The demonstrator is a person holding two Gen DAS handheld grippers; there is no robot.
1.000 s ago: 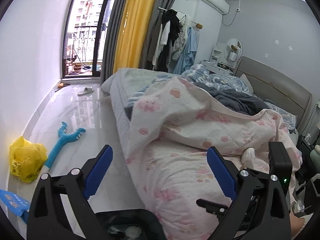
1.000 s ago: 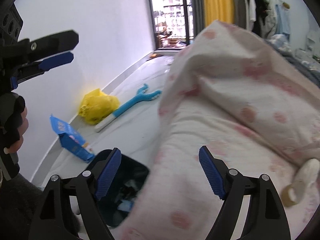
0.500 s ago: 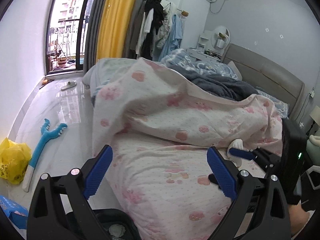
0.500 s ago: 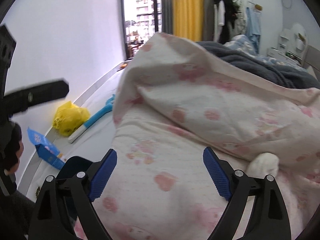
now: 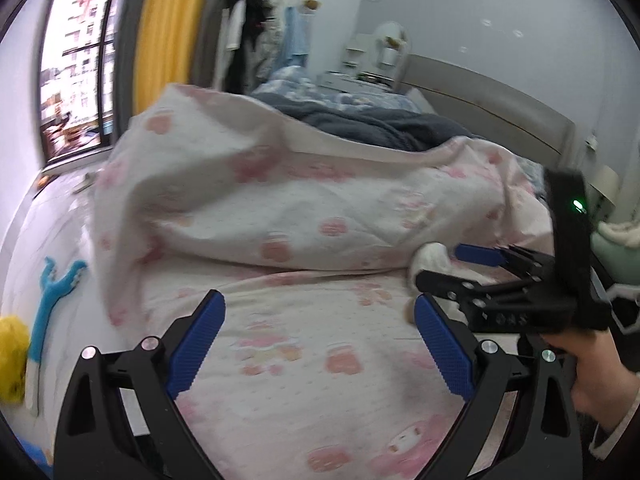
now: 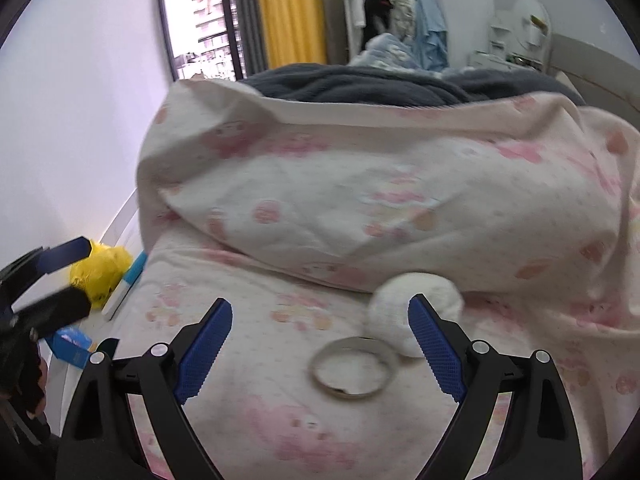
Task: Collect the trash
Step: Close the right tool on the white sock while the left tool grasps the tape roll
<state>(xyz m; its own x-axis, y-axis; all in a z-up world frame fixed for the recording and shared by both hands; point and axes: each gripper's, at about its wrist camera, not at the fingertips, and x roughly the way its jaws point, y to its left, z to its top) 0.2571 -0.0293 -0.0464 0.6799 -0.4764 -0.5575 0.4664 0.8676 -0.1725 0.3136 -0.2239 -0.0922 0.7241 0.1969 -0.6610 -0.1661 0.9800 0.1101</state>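
Tissue wad (image 6: pixel 416 304) before wide, empty hand-held gripper (image 6: pixel 320 344)

Black-framed left gripper (image 5: pixel 316 344) and right gripper (image 6: pixel 320 348), ribbed blue pads, silver screws, green light.

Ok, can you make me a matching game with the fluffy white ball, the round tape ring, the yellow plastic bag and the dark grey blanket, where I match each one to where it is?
Things:
1. fluffy white ball
2. round tape ring
3. yellow plastic bag
4. dark grey blanket

Places:
A. on the floor by the white wall
B. flat on the pink sheet, between the right gripper's fingers
C. far side of the bed, behind the pink quilt
D. against the folded quilt's edge, touching the ring

Pairs: 1-D, 2-B, 3-A, 4-C
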